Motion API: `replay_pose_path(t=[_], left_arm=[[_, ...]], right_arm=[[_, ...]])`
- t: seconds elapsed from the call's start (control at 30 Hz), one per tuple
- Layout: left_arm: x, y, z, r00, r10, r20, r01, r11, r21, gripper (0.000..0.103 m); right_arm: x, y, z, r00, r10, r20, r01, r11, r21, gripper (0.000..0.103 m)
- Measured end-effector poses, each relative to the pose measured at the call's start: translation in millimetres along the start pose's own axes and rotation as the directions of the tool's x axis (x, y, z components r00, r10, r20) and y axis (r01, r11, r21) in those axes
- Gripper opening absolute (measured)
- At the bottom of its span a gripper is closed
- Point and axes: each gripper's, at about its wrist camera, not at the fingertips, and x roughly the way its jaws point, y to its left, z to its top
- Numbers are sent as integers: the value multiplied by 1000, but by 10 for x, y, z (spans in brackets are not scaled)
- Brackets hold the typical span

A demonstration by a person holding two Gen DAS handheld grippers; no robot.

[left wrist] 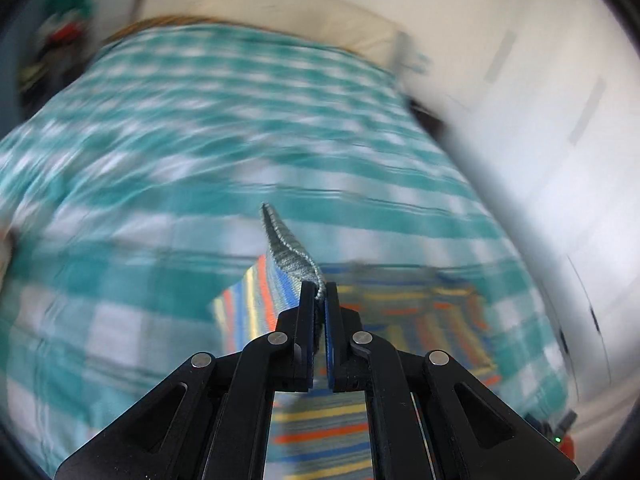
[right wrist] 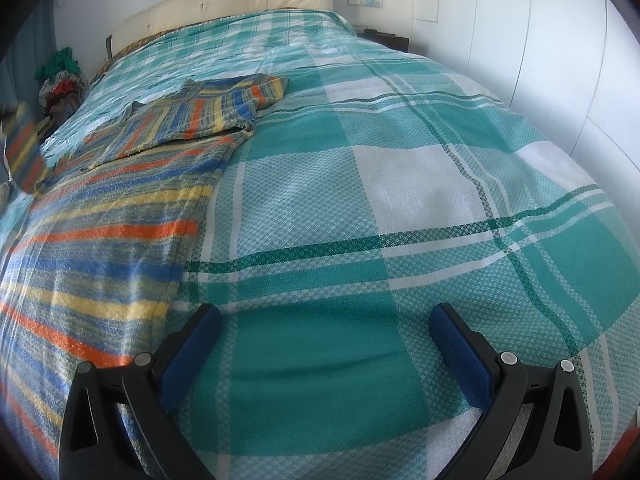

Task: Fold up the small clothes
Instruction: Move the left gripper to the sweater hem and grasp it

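Observation:
A small striped knit sweater (right wrist: 120, 216) in blue, orange, yellow and grey lies spread on the bed's left side; one sleeve (right wrist: 240, 96) is folded across it. My left gripper (left wrist: 320, 290) is shut on a grey hem edge of the sweater (left wrist: 288, 248) and holds it lifted above the bed; this view is motion-blurred. The lifted part shows blurred at the far left of the right wrist view (right wrist: 24, 148). My right gripper (right wrist: 326, 316) is open and empty, low over the bedspread just right of the sweater.
A teal and white checked bedspread (right wrist: 400, 160) covers the bed. A cream padded headboard (right wrist: 224, 4) stands at the far end. White wardrobe doors (right wrist: 560, 40) run along the right. A pile of coloured clothes (right wrist: 60, 76) sits at the far left.

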Motion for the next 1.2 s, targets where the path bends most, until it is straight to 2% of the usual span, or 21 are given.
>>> replay_pose_path(t=[0.07,0.17,0.33,0.4,0.47,0.53,0.6,0.67,0.73,0.77,0.8,0.83,0.87,0.9,0.93,1.0,1.03,1.07,1.1,1.17,1.2], left_arm=[[247,-578,5,998,-52,-38,55,995,83,2],[733,-1143,-118,992,-56,-112,73,985,157,2],[1409,-1508,-475,985,-12,-173,41,985,169,2],[1636,-1601,-629,977,27,-211,26,969,245,11],[1787,-1603,-732,954,70,-292,19,957,290,52],[1619,-1533,-730,969,16,-247,58,956,288,55],[1420,-1292,-619,983,-10,-185,50,976,214,62],[1304,-953,-483,990,5,-144,12,993,114,63],[1341,-528,-456,986,62,-157,-56,998,39,64],[1417,-353,-506,975,111,-195,-105,994,37,64],[1544,-145,-604,941,209,-266,-198,978,68,62],[1654,17,-704,898,302,-319,-283,953,106,43],[1690,227,-803,862,364,-353,-345,931,118,30],[1622,392,-837,870,351,-346,-349,934,69,35],[1488,554,-833,900,296,-319,-322,946,-31,49],[1236,779,-784,945,205,-255,-255,949,-183,51],[1162,836,-746,964,141,-227,-192,955,-224,58],[1131,858,-714,972,86,-216,-141,958,-251,66],[1135,846,-684,975,42,-217,-100,960,-263,69],[1240,766,-668,969,6,-247,-68,968,-243,72],[1364,701,-699,958,-7,-287,-60,972,-225,72]], right_arm=[[0,-1,0,1000,0,0,0,1000,0,103],[1,1,1,1000,0,0,0,1000,0,103],[3,-1,0,1000,1,-1,-1,1000,0,103],[2,0,2,1000,3,0,-3,1000,0,103],[0,-3,-5,1000,5,0,-5,1000,0,103],[-2,-2,-11,1000,6,1,-6,1000,0,103],[7,-4,-7,1000,6,0,-6,1000,-1,103],[7,-4,-7,1000,5,0,-5,1000,-1,103],[6,-5,-9,1000,5,-1,-5,1000,-2,103],[12,-4,-4,1000,4,-2,-4,1000,-3,103],[14,-1,-1,1000,3,-2,-3,1000,-4,103],[13,-1,-1,1000,3,-3,-3,1000,-5,103],[10,-4,-3,1000,4,-2,-4,1000,-4,103],[7,-5,-4,1000,4,-2,-4,1000,-4,103],[9,-5,-3,1000,4,-1,-4,1000,-4,103],[7,-6,-8,1000,4,2,-4,1000,-4,103],[9,-5,-10,1000,3,3,-3,1000,-5,103],[11,-3,-10,1000,2,4,-2,1000,-6,103],[14,1,-8,1000,-1,3,1,1000,-7,103],[23,5,-1,1000,-5,2,5,1000,-9,103],[22,6,-1,1000,-6,3,6,1000,-9,103]])
